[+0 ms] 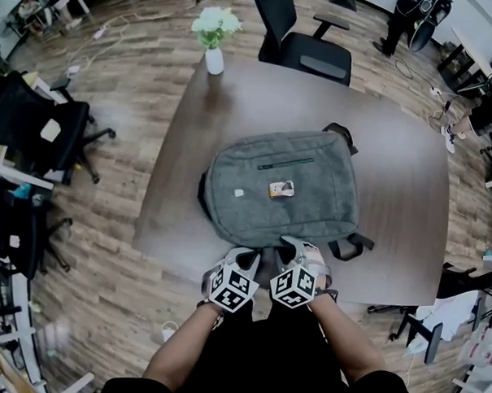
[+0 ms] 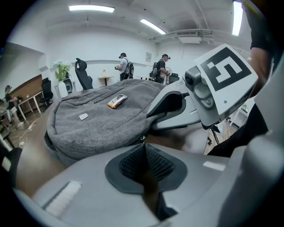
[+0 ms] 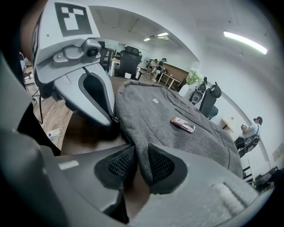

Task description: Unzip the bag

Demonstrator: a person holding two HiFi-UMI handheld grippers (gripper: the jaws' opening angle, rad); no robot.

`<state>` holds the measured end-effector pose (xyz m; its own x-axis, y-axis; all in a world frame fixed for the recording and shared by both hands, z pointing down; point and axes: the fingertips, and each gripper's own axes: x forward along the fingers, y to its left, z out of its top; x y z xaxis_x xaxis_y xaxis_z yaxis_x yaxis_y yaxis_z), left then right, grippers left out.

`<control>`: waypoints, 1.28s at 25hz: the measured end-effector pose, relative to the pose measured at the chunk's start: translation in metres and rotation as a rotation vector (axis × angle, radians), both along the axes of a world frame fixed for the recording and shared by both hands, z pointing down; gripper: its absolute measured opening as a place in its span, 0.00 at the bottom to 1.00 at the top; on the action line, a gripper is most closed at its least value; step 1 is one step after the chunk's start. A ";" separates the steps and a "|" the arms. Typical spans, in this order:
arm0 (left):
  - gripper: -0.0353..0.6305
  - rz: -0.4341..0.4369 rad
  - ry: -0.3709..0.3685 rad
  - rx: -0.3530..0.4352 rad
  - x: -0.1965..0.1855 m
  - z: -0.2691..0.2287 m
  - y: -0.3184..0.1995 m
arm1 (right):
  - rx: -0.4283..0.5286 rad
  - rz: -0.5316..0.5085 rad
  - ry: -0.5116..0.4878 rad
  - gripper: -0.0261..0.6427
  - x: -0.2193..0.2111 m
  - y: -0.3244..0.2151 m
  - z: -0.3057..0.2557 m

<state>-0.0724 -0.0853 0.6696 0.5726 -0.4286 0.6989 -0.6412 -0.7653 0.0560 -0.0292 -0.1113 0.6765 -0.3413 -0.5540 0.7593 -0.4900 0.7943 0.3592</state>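
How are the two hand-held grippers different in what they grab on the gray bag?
The left hand-held gripper nips the tiny zipper pull; the right hand-held gripper pinches a cloth fold of the bag. The left one's jaws meet almost fully; the right one's stand a little apart round the cloth. Both are closed at the bag's near edge.

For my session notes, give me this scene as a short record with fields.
table: brown, holds bag and vase
bag: grey, lying flat
left tongs: shut, seemingly on the zip pull at bag's near edge
right tongs: shut on a fold of bag fabric
vase: white flowers, far edge
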 end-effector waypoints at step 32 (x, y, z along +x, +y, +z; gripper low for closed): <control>0.08 -0.238 0.305 0.328 -0.029 -0.149 -0.029 | 0.190 0.271 -0.745 0.04 0.058 -0.004 -0.183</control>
<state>-0.1014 -0.1148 0.5209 0.5897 -0.7408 0.3217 -0.7918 -0.6088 0.0495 0.0285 -0.1153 0.4938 -0.5553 -0.7863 0.2709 -0.8199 0.5721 -0.0200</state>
